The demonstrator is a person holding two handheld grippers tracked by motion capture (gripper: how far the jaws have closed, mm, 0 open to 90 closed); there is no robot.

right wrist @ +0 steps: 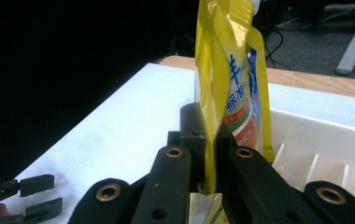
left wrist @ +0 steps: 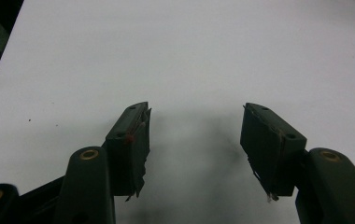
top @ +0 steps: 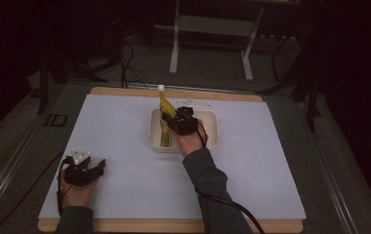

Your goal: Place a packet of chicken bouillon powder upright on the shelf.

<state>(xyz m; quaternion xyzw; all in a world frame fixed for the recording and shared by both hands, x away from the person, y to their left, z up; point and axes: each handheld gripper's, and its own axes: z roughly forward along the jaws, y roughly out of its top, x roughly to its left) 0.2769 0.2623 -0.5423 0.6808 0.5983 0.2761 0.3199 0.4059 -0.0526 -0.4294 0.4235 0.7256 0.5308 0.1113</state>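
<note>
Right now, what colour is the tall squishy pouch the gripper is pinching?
Bright yellow, with blue writing and an orange patch: the spouted plastic pouch shows best in the right gripper view.

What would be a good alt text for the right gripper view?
The right gripper has its black jaws shut on a yellow pouch, holding it upright over the edge of a white bin. The left gripper lies far off on the white table.

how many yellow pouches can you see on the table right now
1. The yellow pouch stands upright in the white tray at the table's middle, clamped by the right gripper. Another could lie hidden low in the tray behind the hand.
</note>
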